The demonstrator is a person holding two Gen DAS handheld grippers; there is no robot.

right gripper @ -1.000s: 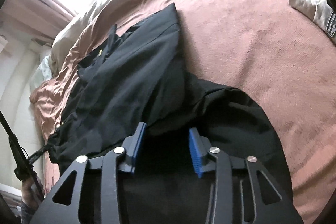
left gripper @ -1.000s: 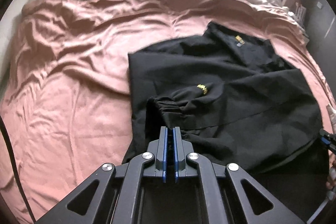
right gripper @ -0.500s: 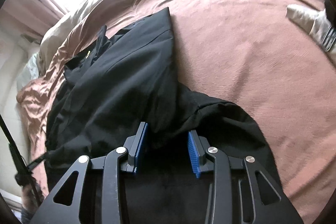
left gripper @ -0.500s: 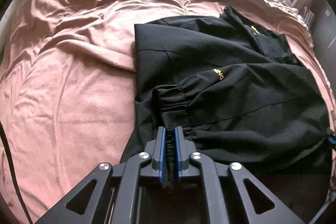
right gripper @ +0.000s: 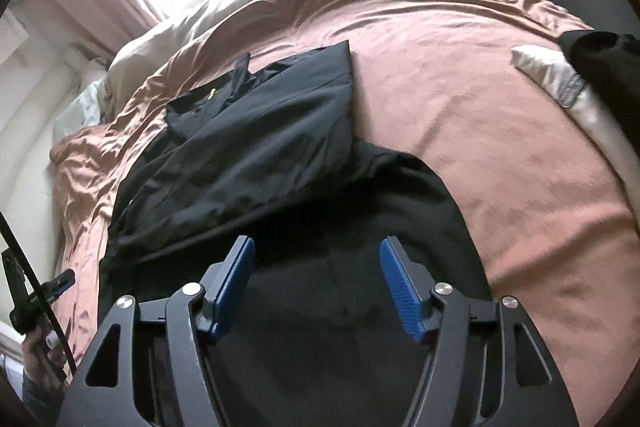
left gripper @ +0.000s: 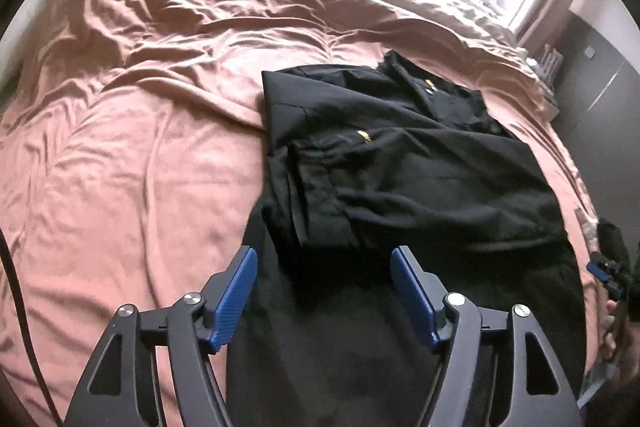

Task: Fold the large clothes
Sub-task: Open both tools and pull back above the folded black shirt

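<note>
Left wrist view: window at top right is blown out; items on the sill there cannot be made out. Near end of the black jacket (left gripper: 400,167) runs under the claw frame at bottom centre and is cut off by it; dark fabric there shows almost no detail. Slight motion blur over the bedding.

Jacket lies on the pink-brown bed cover (left gripper: 140,147), centre to right of frame, sleeves folded in over the body. Two small yellow marks show on it; neither is readable.

Left claw (left gripper: 324,287): blue pads spread wide, jaws having just been opening. Black fabric lies below the gap, no pad pressing on it. Claw points down at a slant over the jacket's near part.

Right edge of frame: only a blue pad tip of the other claw and part of a hand (left gripper: 614,327) show, rest cut off.

Right wrist view: right claw (right gripper: 316,275) also spread, jaws just been opening, nothing pinched; dark cloth below, seams barely visible. Angled down over the jacket's near hem. A pale folded cloth (right gripper: 560,75) at upper right, partly covered by a dark blurred shape I cannot identify. Lower left: a hand on the other claw's grip, mostly out of frame.
</note>
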